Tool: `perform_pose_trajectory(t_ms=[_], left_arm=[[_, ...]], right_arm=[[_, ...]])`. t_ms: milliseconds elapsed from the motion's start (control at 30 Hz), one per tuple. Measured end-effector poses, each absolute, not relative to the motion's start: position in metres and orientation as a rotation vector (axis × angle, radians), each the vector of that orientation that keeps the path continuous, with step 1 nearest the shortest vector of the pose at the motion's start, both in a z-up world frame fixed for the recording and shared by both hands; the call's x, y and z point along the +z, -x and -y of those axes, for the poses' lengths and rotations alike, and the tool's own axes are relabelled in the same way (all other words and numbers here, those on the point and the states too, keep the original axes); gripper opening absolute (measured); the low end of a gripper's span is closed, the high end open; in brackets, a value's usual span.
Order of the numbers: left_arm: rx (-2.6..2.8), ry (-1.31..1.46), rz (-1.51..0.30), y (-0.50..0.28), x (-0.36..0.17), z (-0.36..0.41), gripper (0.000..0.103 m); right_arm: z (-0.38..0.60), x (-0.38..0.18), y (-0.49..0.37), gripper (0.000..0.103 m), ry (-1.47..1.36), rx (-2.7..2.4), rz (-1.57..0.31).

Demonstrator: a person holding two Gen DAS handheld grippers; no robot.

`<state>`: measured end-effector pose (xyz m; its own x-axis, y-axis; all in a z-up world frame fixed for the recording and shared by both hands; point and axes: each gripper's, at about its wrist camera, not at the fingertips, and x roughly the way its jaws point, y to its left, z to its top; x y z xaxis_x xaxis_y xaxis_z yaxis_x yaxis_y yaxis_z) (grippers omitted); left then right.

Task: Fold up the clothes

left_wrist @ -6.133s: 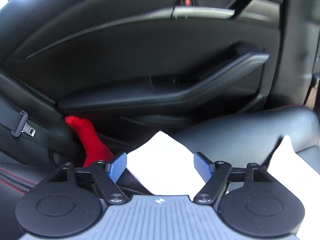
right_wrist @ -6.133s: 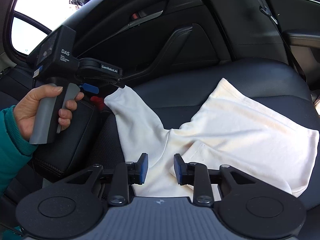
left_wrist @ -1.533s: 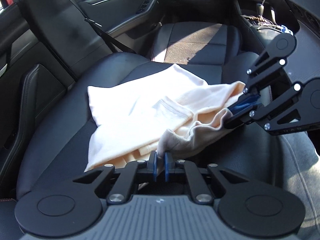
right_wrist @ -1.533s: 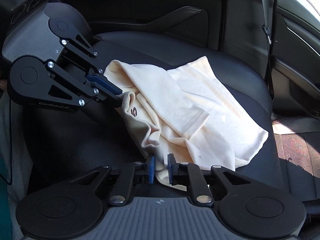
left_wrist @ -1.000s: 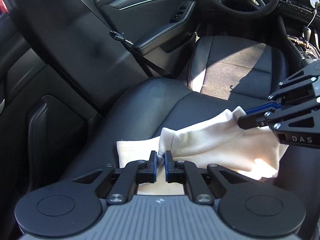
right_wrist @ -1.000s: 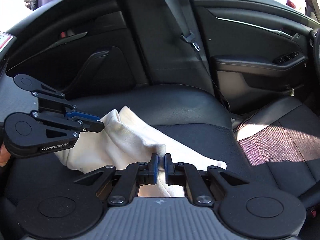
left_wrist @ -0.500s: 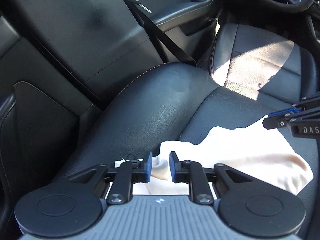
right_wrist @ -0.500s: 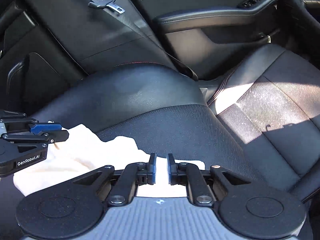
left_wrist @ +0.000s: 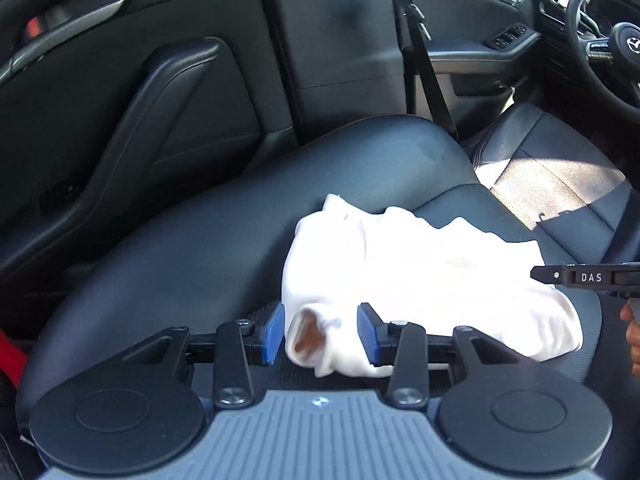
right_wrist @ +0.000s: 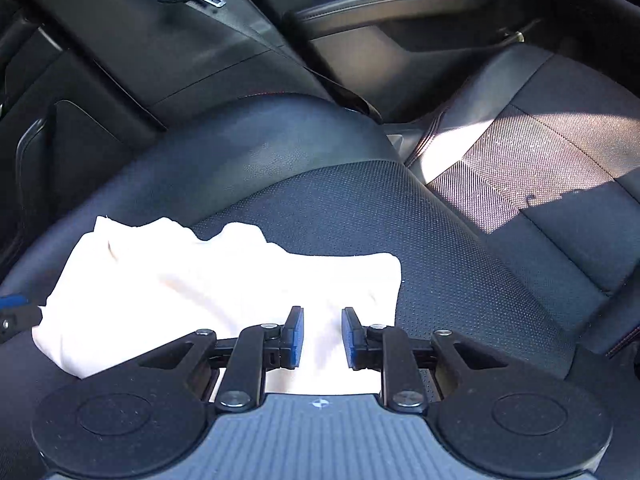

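A cream-white garment [left_wrist: 420,276] lies bunched and roughly folded on the black leather car seat [left_wrist: 192,256]. My left gripper [left_wrist: 322,334] is open, its blue pads spread on either side of the garment's near corner without pinching it. In the right wrist view the same garment [right_wrist: 208,284] spreads to the left, and my right gripper [right_wrist: 322,338] is open above its near edge, cloth showing between the pads. The right tool's body [left_wrist: 588,278] and a hand [left_wrist: 634,332] appear at the left view's right edge.
A door panel with armrest [left_wrist: 168,92] and a seat belt [left_wrist: 424,64] stand behind the seat. The driver's seat cushion [right_wrist: 532,160] lies sunlit to the right, with the steering wheel [left_wrist: 612,40] beyond. Something red [left_wrist: 10,354] shows at the left edge.
Both grippers have opened and let go of the garment, which now rests on the seat. Both tools have drawn back slightly, so more of the cloth shows.
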<state>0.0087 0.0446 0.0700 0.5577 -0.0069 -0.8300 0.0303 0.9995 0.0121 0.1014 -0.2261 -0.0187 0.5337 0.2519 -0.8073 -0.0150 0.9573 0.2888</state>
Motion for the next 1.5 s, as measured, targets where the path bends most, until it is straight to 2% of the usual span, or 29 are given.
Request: perform_pose_trajectory(t_ms=[67,167,200,233,267,300,367,467,533,633,667,700,800,900,933,1100,1200,1233,1267,1333,1367,1500], left_arm=[[-0.014,-0.014,-0.992,-0.005,0.064,-0.046,0.047],[-0.002,-0.005,-1.016,-0.005,0.055,-0.047,0.047],[0.001,-0.002,-1.024,-0.005,0.052,-0.048,0.046],[0.005,0.001,-1.032,-0.005,0.049,-0.048,0.041],[0.009,0.004,-1.04,-0.005,0.046,-0.048,0.031],[0.013,0.008,-1.048,-0.005,0.043,-0.048,0.029],[0.019,0.011,-1.061,-0.005,0.039,-0.049,0.022],[0.016,-0.002,-1.06,-0.005,0.04,-0.048,0.021],[0.014,-0.011,-1.058,-0.005,0.041,-0.047,0.02],[0.011,-0.024,-1.057,-0.004,0.042,-0.046,0.019],[0.01,-0.028,-1.056,-0.004,0.043,-0.046,0.018],[0.009,-0.032,-1.056,-0.004,0.043,-0.046,0.017],[0.006,-0.045,-1.054,-0.004,0.044,-0.045,0.015],[0.004,-0.058,-1.052,-0.004,0.046,-0.044,0.013],[0.003,-0.061,-1.052,-0.003,0.046,-0.044,0.013],[-0.014,-0.065,-1.065,-0.003,0.047,-0.046,0.014],[-0.025,-0.06,-1.07,-0.002,0.051,-0.048,0.021],[-0.026,-0.055,-1.055,-0.001,0.056,-0.048,0.028],[-0.028,-0.051,-1.04,0.0,0.06,-0.049,0.045],[-0.012,-0.051,-1.006,-0.003,0.067,-0.049,0.064],[0.0,-0.051,-0.992,-0.006,0.069,-0.049,0.072],[0.021,-0.006,-1.014,-0.026,0.059,-0.05,0.075]], right_arm=[[0.227,-0.018,-0.1,0.029,-0.265,0.149,-0.989],[0.227,-0.02,-0.102,0.029,-0.263,0.13,-0.986],[0.226,-0.022,-0.103,0.029,-0.259,0.125,-0.996],[0.225,-0.025,-0.105,0.029,-0.253,0.117,-1.006],[0.224,-0.028,-0.106,0.025,-0.252,0.109,-1.014],[0.224,-0.031,-0.108,0.023,-0.254,0.1,-1.02],[0.226,-0.032,-0.11,0.006,-0.238,0.069,-1.017],[0.231,-0.032,-0.111,0.004,-0.246,0.045,-1.015],[0.234,-0.03,-0.11,0.004,-0.263,0.044,-1.01],[0.237,-0.022,-0.107,0.011,-0.293,0.072,-1.002],[0.237,-0.023,-0.108,0.023,-0.304,0.075,-1.015],[0.236,-0.025,-0.109,0.026,-0.311,0.072,-1.028],[0.231,-0.035,-0.111,0.026,-0.302,0.063,-1.051],[0.224,-0.033,-0.111,0.013,-0.248,0.054,-1.039],[0.223,-0.031,-0.11,0.006,-0.226,0.044,-1.032],[0.231,-0.035,-0.115,0.004,-0.234,0.003,-1.035],[0.239,-0.032,-0.116,0.008,-0.295,0.012,-1.033],[0.243,-0.03,-0.114,0.011,-0.33,0.023,-1.022],[0.248,-0.027,-0.112,0.025,-0.356,0.029,-1.01],[0.255,-0.024,-0.106,0.051,-0.386,0.027,-0.993],[0.257,-0.024,-0.105,0.053,-0.395,0.028,-0.995],[0.256,-0.037,-0.103,0.054,-0.433,0.05,-1.036]])
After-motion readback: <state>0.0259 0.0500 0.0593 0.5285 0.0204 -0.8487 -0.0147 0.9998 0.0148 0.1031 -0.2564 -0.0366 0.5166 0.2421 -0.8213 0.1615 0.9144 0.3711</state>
